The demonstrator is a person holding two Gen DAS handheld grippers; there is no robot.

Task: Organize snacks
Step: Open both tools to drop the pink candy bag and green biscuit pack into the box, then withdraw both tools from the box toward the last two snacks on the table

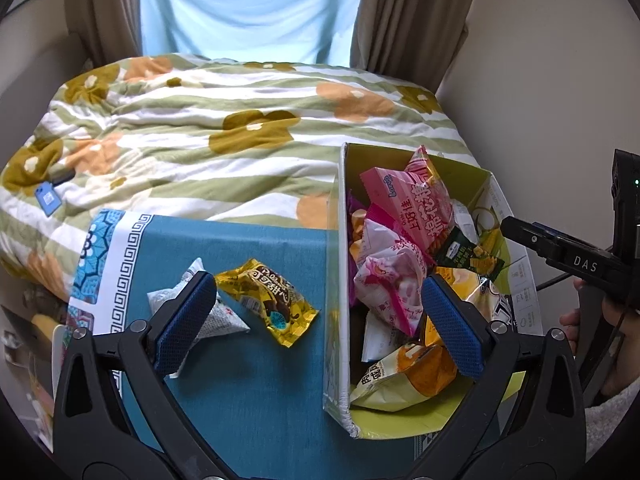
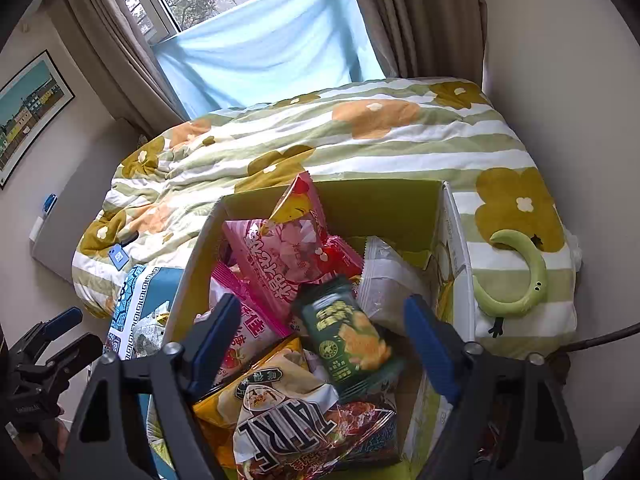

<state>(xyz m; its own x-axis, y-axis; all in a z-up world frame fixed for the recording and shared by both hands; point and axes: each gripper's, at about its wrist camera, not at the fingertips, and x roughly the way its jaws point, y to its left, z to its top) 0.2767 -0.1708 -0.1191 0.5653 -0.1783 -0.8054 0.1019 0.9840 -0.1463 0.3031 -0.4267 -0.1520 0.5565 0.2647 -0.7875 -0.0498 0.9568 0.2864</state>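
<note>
A cardboard box (image 1: 338, 280) (image 2: 376, 208) stands on the blue tablecloth (image 1: 248, 380), filled with several snack bags. My right gripper (image 2: 324, 344) hangs open over the box. A dark green snack packet (image 2: 348, 340) (image 1: 468, 256), blurred, sits between its fingers on top of the pile, clear of both pads. My left gripper (image 1: 320, 320) is open over the cloth beside the box's left wall. A yellow snack packet (image 1: 266, 304) lies on the cloth between its fingers, and a white-grey packet (image 1: 216, 316) lies partly under the left finger (image 1: 186, 320). Each gripper shows in the other's view: right gripper (image 1: 510, 226), left gripper (image 2: 76, 336).
Behind the table is a bed with a flowered striped quilt (image 1: 240, 128) (image 2: 360, 136), reaching to the curtains and window. A green crescent cushion (image 2: 520, 280) lies on it right of the box, a blue card (image 1: 48, 198) at its left. A person's hand (image 1: 576, 320) holds the right gripper.
</note>
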